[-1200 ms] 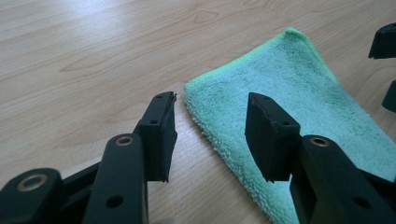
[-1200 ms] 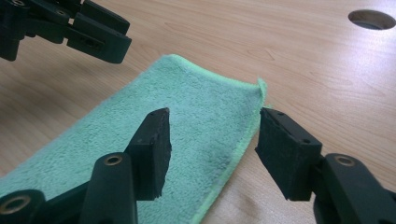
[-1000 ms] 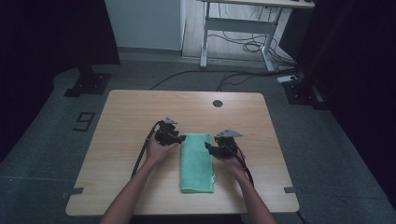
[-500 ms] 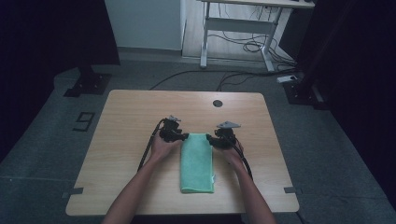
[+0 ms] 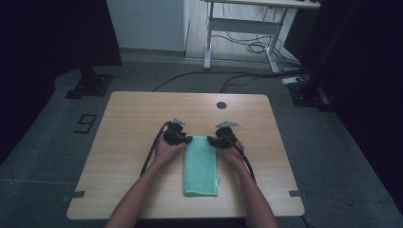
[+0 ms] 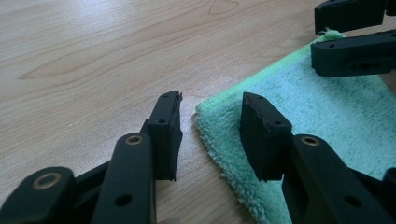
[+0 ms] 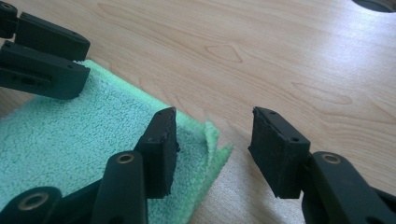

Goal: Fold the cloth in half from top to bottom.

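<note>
A green folded towel (image 5: 200, 166) lies lengthwise on the wooden table (image 5: 133, 118), near the front edge. My left gripper (image 5: 187, 139) is low at the towel's far left corner. In the left gripper view that gripper (image 6: 212, 98) is open; its jaws have just been closing, with the towel (image 6: 327, 107) corner between them, untouched by the pads. My right gripper (image 5: 212, 141) is at the far right corner. In its own view the right gripper (image 7: 215, 112) is open astride the layered corner of the towel (image 7: 70, 135), its jaws also lately narrowed.
A round dark cable hole (image 5: 221, 105) sits in the table's far middle. Beyond the table stand a white desk frame (image 5: 237, 28) with floor cables and dark stand bases (image 5: 88, 85). A "9" mark (image 5: 84, 123) is on the floor at left.
Both grippers have moved inward and lower onto the towel's far corners, the right one farther. The towel lies as before.
</note>
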